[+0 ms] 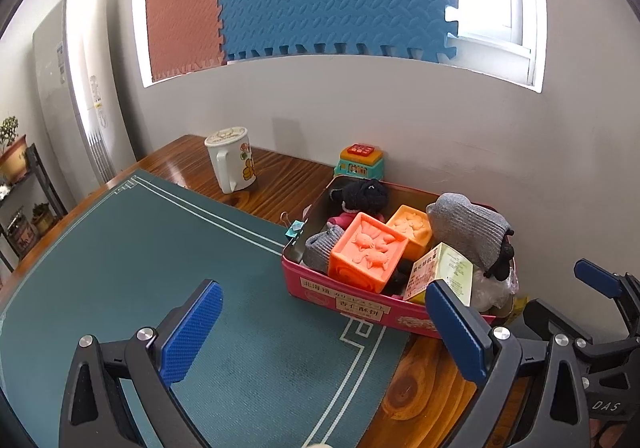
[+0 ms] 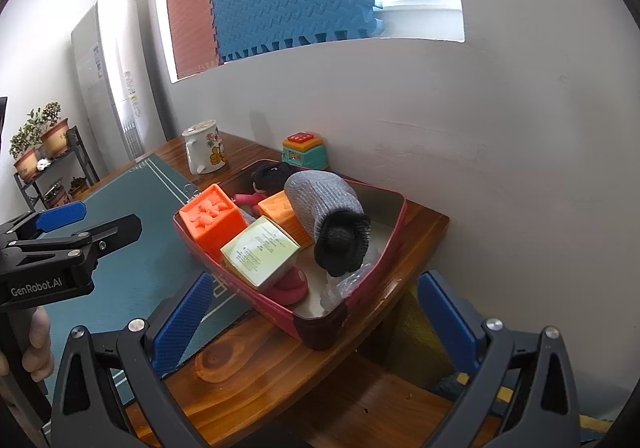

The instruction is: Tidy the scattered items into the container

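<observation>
Left gripper (image 1: pixel 324 328) spread wide, nothing between its blue pads, hanging over the dark green desk mat (image 1: pixel 132 272); right-hand pad overlaps the near wall of the tin in view, contact unclear. Right gripper (image 2: pixel 316 324) also spread wide and empty, above the wooden table's (image 2: pixel 256 372) near corner, close to the tin's corner, not touching.

Counts, big to small: one pink rectangular metal tin (image 1: pixel 352 304) sitting partly on the mat, partly on bare wood near the wall. Inside it: one large rolled grey sock with black toe (image 2: pixel 320 204) lying on top, a second smaller grey sock roll (image 1: pixel 320 248), two orange rubber embossed cubes (image 1: pixel 366 252) (image 2: pixel 282 212), one pale green-and-white cardboard box (image 2: pixel 260 250), one black-haired doll in pink (image 1: pixel 360 198), one pink rounded item (image 2: pixel 290 288) under the box, some crinkled clear plastic (image 2: pixel 340 288). Outside the tin: one white cartoon-print mug (image 1: pixel 232 164), one teal toy with red top (image 1: pixel 358 160) against the wall, one teal binder clip (image 1: pixel 295 230) just beside the tin's rim.

Doll mostly buried. Pink item half covered, can't identify. Plastic contents unreadable.
</observation>
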A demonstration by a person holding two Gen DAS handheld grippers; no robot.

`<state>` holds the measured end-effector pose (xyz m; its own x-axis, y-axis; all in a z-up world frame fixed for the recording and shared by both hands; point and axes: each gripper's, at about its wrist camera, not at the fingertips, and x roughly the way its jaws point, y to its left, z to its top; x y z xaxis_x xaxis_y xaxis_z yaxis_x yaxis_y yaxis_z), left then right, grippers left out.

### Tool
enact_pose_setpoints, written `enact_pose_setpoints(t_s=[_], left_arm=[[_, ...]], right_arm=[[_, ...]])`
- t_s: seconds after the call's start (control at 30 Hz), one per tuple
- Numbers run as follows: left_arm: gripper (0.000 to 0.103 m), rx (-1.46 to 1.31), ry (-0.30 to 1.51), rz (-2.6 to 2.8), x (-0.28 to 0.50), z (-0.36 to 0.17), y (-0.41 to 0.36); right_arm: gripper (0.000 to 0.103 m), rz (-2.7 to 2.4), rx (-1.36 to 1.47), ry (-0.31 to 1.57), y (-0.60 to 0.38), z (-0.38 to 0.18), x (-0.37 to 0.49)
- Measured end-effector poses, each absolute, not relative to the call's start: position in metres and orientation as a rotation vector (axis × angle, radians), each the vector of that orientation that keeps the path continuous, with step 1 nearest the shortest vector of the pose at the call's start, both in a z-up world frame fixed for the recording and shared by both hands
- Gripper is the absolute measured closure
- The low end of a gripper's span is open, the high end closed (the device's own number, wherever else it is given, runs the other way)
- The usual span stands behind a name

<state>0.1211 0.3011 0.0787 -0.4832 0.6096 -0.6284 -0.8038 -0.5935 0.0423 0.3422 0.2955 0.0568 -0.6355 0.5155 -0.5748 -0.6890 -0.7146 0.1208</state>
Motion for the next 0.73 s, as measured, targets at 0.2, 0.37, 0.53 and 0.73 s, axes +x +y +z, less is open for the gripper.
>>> enact_pose_setpoints(t_s=[0.2,0.37,0.53,0.73], left_arm=[[0.001,-0.738,0.436,2.112,0.1204,0.0751,0.3041],[0.001,-0.748,0.444,2.107,0.1197,0.073,0.3063],[0.001,-0.755,0.45,2.104,0.1193,0.0712,0.308],[0.001,-0.757,0.451,2.107,0.119,0.069,0.3075]], right_arm=[[0.001,2.306,-0.684,0.445,0.2987,0.0534,0.3421],[0.001,2.304,-0.683,0.443,0.2987,0.0529,0.3422],[0.001,2.298,-0.686,0.446,0.2994,0.0517,0.3424],[0.001,2.295,-0.688,0.449,0.2999,0.0507,0.3428]])
